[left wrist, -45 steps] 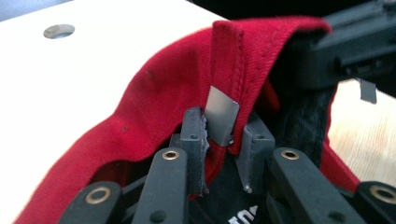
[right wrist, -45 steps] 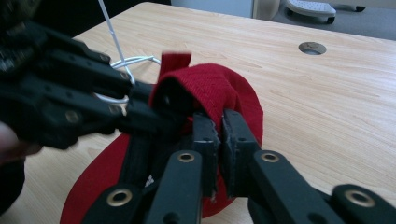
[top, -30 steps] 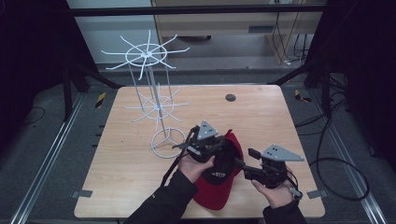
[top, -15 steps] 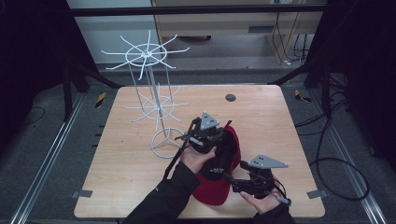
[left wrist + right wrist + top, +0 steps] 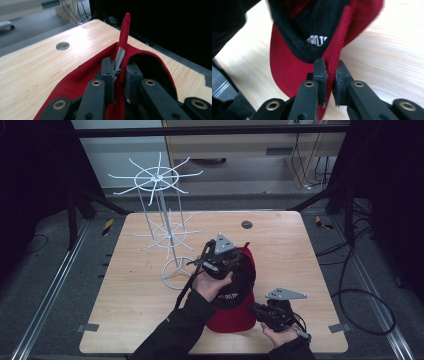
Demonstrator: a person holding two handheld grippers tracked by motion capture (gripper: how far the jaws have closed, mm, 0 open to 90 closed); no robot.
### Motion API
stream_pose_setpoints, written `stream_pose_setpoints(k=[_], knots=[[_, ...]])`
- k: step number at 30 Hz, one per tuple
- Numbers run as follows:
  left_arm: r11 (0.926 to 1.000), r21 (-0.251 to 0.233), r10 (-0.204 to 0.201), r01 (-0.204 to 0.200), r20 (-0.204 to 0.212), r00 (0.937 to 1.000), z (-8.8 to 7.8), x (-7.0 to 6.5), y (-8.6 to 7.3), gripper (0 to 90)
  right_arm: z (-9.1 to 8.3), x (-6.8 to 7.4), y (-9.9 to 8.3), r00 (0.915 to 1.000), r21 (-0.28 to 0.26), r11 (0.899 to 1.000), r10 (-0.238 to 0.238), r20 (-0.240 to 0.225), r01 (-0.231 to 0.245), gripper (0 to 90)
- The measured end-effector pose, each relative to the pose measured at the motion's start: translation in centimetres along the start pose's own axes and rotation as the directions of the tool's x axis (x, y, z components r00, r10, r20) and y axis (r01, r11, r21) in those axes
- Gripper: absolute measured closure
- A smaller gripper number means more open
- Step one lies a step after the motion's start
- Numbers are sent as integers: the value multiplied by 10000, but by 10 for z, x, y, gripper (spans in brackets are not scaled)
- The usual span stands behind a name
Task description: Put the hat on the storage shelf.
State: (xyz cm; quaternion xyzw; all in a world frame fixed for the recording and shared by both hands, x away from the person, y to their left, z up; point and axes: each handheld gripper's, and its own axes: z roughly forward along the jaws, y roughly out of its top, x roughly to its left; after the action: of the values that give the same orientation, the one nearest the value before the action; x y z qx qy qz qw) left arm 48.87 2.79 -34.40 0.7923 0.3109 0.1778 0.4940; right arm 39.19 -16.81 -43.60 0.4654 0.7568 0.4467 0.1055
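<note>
While the red cap [image 5: 235, 307] lies low and right of centre on the table [image 5: 125, 295], both grippers pinch it — the left gripper [image 5: 119, 75] clamps the back strap by its metal buckle [image 5: 119, 56], the right gripper [image 5: 330, 75] the brim edge. White lettering [image 5: 317, 40] inside is too blurred to read. A white wire rack [image 5: 162, 232] stands upper left.
</note>
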Motion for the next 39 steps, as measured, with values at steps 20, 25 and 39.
stream_pose_setpoints(k=[20,25,39], knots=[[9999,-159,-25,27,156,9999,-20,1,-10,801,-37,-24,32,8829,107,9609,-2584,3920,2765,862],[10000,30,-72,72,115,9999,-24,6,-26,801,-37,-23,32,8759,84,9458,-3040,3746,3246,858],[9985,419,-352,356,-118,9993,-34,24,-56,802,-28,-15,26,9080,-239,9486,-2946,2980,3156,811]])
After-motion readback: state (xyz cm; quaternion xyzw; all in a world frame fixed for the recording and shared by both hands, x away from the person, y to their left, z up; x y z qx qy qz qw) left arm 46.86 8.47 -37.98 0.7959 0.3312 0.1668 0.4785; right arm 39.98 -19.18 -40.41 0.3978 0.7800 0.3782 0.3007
